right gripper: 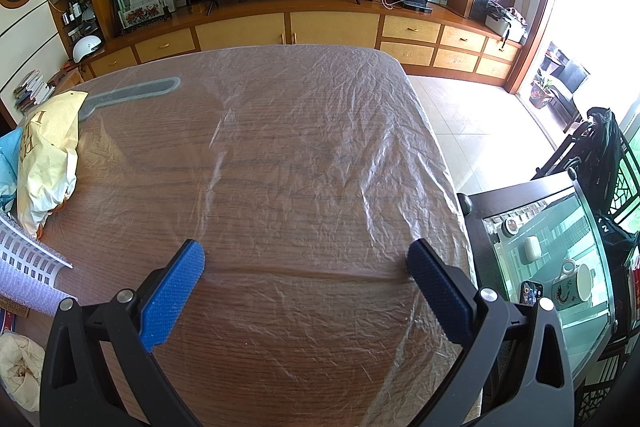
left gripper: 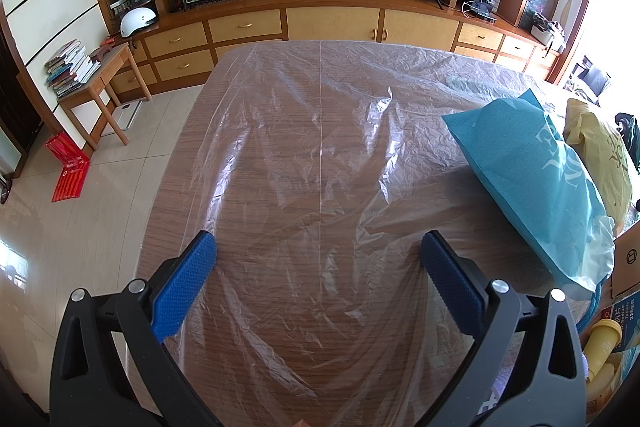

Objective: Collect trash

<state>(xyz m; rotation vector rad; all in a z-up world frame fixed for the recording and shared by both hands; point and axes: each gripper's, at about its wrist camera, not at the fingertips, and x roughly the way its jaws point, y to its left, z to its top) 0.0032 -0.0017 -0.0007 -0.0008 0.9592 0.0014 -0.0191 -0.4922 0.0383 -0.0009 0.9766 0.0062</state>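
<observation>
My left gripper (left gripper: 318,247) is open and empty above the plastic-covered wooden table (left gripper: 304,131). A teal bag (left gripper: 532,171) and a yellow paper bag (left gripper: 600,155) lie to its right, apart from it. My right gripper (right gripper: 306,257) is open and empty over the same table (right gripper: 288,131). In the right wrist view the yellow paper bag (right gripper: 50,151) lies at the far left, with a white perforated basket (right gripper: 28,259) in front of it and a crumpled cream wad (right gripper: 22,367) at the lower left edge.
A yellow cup (left gripper: 602,347) and cardboard boxes (left gripper: 628,263) sit at the table's right in the left wrist view. A grey flat tool (right gripper: 132,93) lies under the plastic. A glass side table (right gripper: 552,259) with phone and mug stands right. A TV cabinet (left gripper: 332,23) is behind.
</observation>
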